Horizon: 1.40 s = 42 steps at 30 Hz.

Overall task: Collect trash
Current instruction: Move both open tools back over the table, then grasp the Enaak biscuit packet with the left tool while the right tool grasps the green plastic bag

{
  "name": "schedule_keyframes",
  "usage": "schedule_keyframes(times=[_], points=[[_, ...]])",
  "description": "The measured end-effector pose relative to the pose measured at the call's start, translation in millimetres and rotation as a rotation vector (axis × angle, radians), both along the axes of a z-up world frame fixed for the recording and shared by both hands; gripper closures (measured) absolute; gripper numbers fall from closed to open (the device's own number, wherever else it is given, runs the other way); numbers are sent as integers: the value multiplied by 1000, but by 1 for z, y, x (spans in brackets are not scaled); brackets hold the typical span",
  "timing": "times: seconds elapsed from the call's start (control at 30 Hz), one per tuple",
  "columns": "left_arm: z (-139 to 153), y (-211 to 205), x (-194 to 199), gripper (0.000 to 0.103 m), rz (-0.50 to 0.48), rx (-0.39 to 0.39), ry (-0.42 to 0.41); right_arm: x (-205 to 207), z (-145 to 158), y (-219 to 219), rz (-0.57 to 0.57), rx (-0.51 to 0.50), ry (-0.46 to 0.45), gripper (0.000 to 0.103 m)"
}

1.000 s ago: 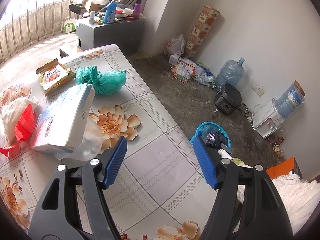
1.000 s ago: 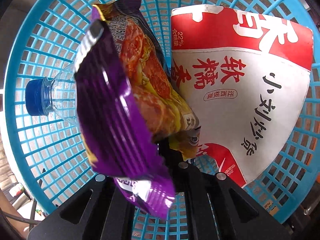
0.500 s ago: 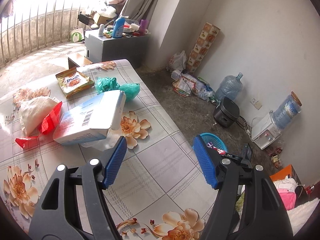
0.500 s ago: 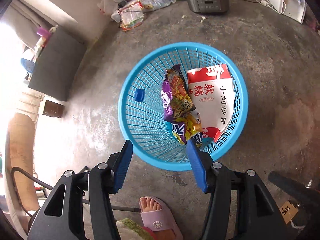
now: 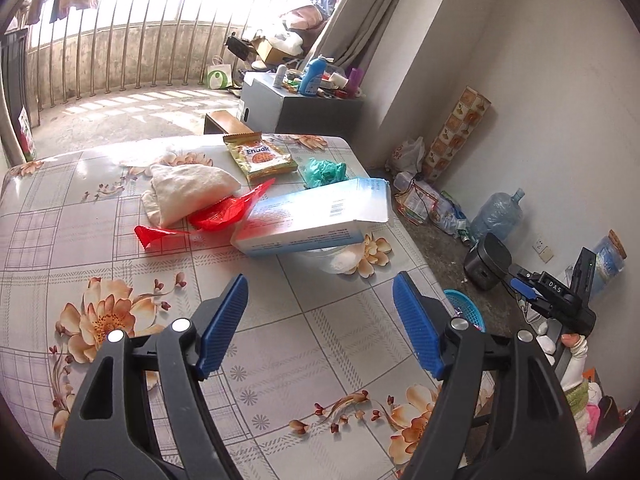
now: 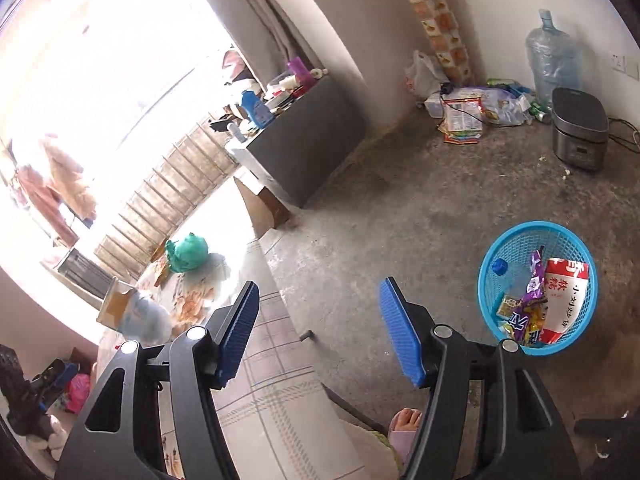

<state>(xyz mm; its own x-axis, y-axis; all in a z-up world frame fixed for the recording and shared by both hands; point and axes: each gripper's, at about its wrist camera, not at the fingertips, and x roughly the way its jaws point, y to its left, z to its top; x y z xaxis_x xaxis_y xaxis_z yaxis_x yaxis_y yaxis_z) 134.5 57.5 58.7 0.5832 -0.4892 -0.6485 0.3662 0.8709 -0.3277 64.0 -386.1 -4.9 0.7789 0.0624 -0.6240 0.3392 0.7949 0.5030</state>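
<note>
My left gripper [image 5: 320, 292] hovers over the flowered table [image 5: 280, 344]; its jaws are opening with nothing between them. Ahead of it lie a white and blue box [image 5: 316, 220], a red wrapper [image 5: 224, 216], a white cloth bag [image 5: 188, 192], a yellow snack packet [image 5: 260, 156] and a green plastic bag [image 5: 324, 172]. My right gripper [image 6: 320, 300] is high above the floor beside the table edge, its jaws also opening and empty. The blue basket [image 6: 520, 228] on the floor holds a purple wrapper [image 6: 532, 300] and a red and white bag [image 6: 564, 300].
A grey cabinet [image 6: 304, 148] with bottles on it stands by the curtain. A rice cooker [image 6: 578, 136], a water jug [image 6: 554, 64] and litter [image 6: 464, 116] line the far wall. A person's foot in a sandal [image 6: 404, 428] is below the right gripper.
The right gripper let go of the purple wrapper in the basket, opened and rose well above it. The left gripper drew back across the table, bringing more of the tabletop into view.
</note>
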Motion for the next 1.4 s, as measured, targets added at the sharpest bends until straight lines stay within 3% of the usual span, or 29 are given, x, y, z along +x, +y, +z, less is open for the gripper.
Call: schedule_keyframes(times=[0.23, 0.43, 0.6, 0.73, 0.9, 1.03, 1.13, 1.23, 1.4], points=[[-17, 37, 16, 33, 76, -37, 20, 53, 25, 92, 253, 82, -13, 42], [-25, 59, 46, 33, 119, -36, 22, 95, 43, 139, 367, 139, -35, 42], [-26, 71, 88, 33, 132, -21, 7, 127, 43, 160, 389, 212, -14, 42], [-34, 70, 131, 33, 124, -26, 48, 150, 39, 166, 385, 234, -6, 42], [-46, 68, 169, 38, 120, -52, 96, 172, 44, 136, 280, 247, -61, 42], [-43, 65, 192, 40, 114, -56, 97, 216, 39, 114, 252, 191, -3, 42], [-31, 53, 218, 43, 65, -53, 73, 254, 27, 111, 279, 150, 67, 42], [-28, 29, 253, 71, -24, -31, 67, 284, 10, 116, 309, 114, 120, 42], [-48, -24, 308, 74, -227, 32, 100, 311, -18, 125, 358, 110, 184, 42]])
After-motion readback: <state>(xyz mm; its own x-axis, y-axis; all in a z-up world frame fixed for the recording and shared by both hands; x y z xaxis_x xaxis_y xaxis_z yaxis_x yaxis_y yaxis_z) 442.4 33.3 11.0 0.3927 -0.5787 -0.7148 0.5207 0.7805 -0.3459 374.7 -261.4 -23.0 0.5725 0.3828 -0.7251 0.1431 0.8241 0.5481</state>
